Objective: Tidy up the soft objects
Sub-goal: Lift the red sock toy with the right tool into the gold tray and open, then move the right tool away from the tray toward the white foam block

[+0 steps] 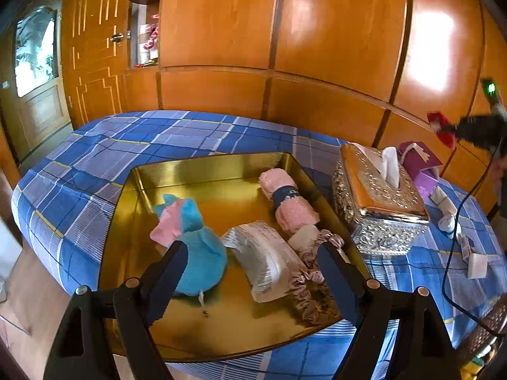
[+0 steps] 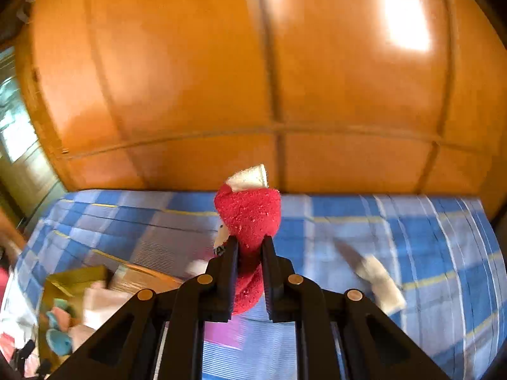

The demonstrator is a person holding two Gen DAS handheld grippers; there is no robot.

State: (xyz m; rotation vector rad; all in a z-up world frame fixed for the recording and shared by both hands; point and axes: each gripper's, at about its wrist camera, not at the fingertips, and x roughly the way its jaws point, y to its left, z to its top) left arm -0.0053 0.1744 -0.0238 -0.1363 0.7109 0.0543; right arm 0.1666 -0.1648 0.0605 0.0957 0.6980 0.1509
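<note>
A gold tray [image 1: 202, 167] sits on the blue plaid bed. In it lie a blue and pink plush [image 1: 196, 247], a rolled pink towel [image 1: 291, 202], a silvery folded pouch [image 1: 263, 253] and a brown scrunchie [image 1: 310, 297]. My left gripper [image 1: 253, 269] is open and empty, hovering over the tray's near side. My right gripper [image 2: 250, 272] is shut on a red fuzzy sock [image 2: 248, 215] with a white label, held above the bed. It also shows in the left wrist view [image 1: 442, 128] at the far right.
An ornate silver tissue box [image 1: 377, 202] stands right of the tray, with a purple box [image 1: 421, 164] behind it. White socks [image 1: 446, 209] and a white block [image 1: 477, 266] lie on the bed at right. A black cable [image 1: 456, 237] crosses there. Wooden wardrobe panels stand behind.
</note>
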